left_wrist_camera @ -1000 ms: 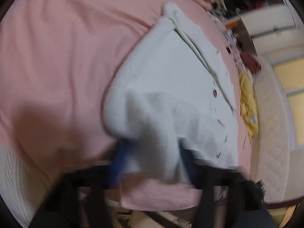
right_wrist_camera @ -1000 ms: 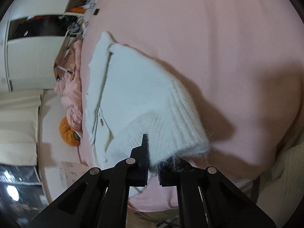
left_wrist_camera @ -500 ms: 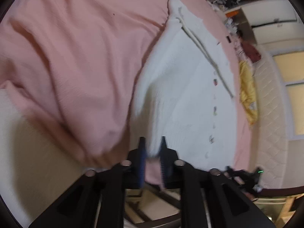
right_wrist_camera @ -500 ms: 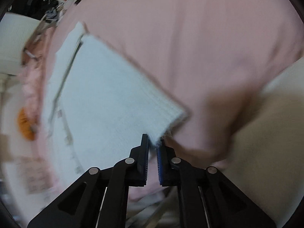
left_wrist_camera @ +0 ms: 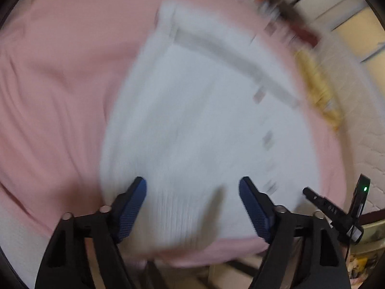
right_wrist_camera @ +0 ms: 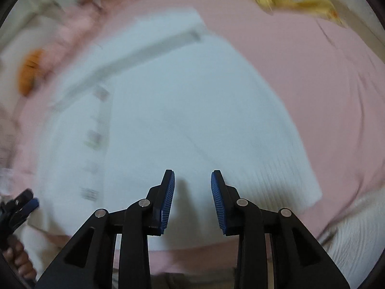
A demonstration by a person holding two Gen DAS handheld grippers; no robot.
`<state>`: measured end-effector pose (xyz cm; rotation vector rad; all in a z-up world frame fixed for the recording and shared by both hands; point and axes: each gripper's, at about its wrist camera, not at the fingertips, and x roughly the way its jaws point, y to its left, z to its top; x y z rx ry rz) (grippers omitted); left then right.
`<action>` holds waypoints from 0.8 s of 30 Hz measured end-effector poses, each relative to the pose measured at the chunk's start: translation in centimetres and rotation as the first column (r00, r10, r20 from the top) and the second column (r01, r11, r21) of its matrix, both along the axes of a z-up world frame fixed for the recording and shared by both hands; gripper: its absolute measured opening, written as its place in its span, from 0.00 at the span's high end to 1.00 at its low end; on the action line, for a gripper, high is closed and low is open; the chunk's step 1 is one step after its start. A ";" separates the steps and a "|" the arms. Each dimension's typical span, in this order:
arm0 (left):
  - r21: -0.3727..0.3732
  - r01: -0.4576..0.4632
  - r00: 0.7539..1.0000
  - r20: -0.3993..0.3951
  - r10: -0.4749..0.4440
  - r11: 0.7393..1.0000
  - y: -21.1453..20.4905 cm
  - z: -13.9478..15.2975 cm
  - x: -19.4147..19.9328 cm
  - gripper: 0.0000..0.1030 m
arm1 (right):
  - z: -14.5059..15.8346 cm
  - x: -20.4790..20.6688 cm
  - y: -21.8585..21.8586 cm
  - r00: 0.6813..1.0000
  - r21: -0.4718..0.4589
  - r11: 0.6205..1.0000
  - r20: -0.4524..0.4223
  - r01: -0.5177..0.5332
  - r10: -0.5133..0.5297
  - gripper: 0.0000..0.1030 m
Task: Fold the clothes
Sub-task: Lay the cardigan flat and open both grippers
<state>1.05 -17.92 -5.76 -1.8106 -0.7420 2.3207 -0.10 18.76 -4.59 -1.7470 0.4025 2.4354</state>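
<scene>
Left wrist view shows the white fuzzy knit cardigan (left_wrist_camera: 204,125) spread flat on the pink bedsheet (left_wrist_camera: 60,84), its ribbed hem nearest the camera and its collar at the far end, so the long axis runs straight away from both grippers. The left gripper (left_wrist_camera: 192,192) hangs released, jaws wide apart, over the hem's left part. The right gripper (right_wrist_camera: 192,187) is likewise released over the hem. Both views are blurred. Each gripper sits about equally close to the hem, so either bottom corner looks reachable.
</scene>
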 end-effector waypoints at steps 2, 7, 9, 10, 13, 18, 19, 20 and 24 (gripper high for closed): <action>-0.022 0.012 1.000 0.018 -0.012 1.000 0.4 -0.8 1.3 0.27 | -0.5 1.1 1.8 0.998 -0.027 0.998 -0.002 0.059 -0.059 0.70; -0.172 0.138 0.990 0.025 -0.136 0.975 2.5 0.7 3.4 0.27 | 2.4 2.8 2.3 0.990 0.064 0.992 -0.097 0.112 -0.106 0.67; -0.049 0.112 0.991 -0.066 -0.115 0.992 2.6 2.5 3.4 0.27 | 3.0 2.9 1.3 0.986 0.049 0.997 -0.159 0.057 -0.048 0.65; -0.007 0.092 0.988 -0.124 -0.092 0.996 2.5 3.4 3.3 0.27 | 3.0 2.8 0.8 0.985 0.045 0.999 -0.171 0.026 -0.018 0.61; 0.009 0.021 0.967 -0.255 -0.018 1.000 2.1 5.2 2.7 0.15 | 1.1 2.1 0.0 0.993 0.032 0.999 -0.111 -0.032 0.036 0.34; -0.081 0.032 0.997 -0.071 -0.038 0.996 3.7 0.2 -1.0 0.15 | 0.2 2.4 1.6 0.997 -0.010 1.000 -0.071 0.018 -0.018 0.34; -0.104 0.062 0.997 -0.039 -0.066 0.993 4.1 -0.7 -1.3 0.15 | 0.6 2.5 1.8 0.996 -0.012 1.000 -0.087 0.024 -0.025 0.34; -0.129 0.089 0.995 -0.024 -0.093 0.988 4.5 -1.2 -1.5 0.14 | 1.0 2.7 2.1 0.994 -0.012 1.000 -0.102 0.027 -0.028 0.34; -0.197 0.111 0.981 -0.137 -0.140 0.974 6.0 1.1 -0.9 0.14 | 2.8 2.3 1.8 0.981 -0.029 0.999 -0.191 -0.016 0.010 0.34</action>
